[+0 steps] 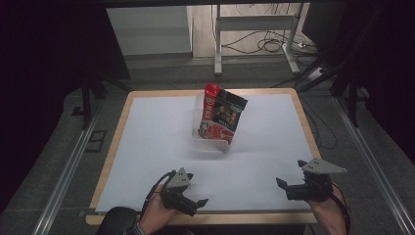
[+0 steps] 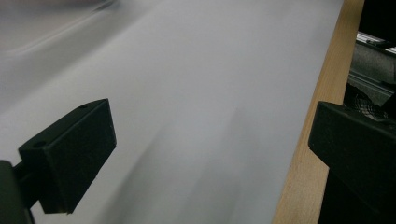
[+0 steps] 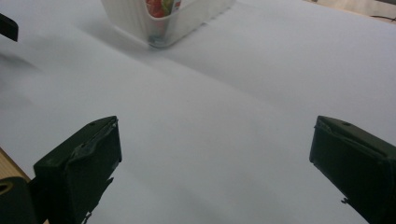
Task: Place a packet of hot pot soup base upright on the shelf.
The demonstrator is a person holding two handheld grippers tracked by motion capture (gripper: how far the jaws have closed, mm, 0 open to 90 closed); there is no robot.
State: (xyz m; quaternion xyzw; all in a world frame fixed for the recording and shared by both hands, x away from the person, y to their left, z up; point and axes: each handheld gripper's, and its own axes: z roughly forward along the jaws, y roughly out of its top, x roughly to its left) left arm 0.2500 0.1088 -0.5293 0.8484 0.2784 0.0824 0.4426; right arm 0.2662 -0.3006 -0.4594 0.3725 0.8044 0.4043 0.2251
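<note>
Two grippers hover low at the table's (image 1: 147, 127) near edge, left gripper (image 1: 195, 205) and right gripper (image 1: 286, 185) both spread wide, holding nothing. Snack bag (image 1: 221, 115) stands upright in a clear bin (image 1: 211, 142) mid-table, well apart from both.

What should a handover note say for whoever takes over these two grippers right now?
Left gripper: jaws open, holding nothing, low over the near left part of the table.
Right gripper: jaws open, holding nothing, near the right front edge, pointed toward the middle.
Snack bag: stands upright in the clear plastic container past the table's centre, out of reach of both grippers as they sit.
Done: the bag is in the container; neither gripper touches it.
Left: judging by the layout, probably approach the container or bag; nothing is gripped yet.
</note>
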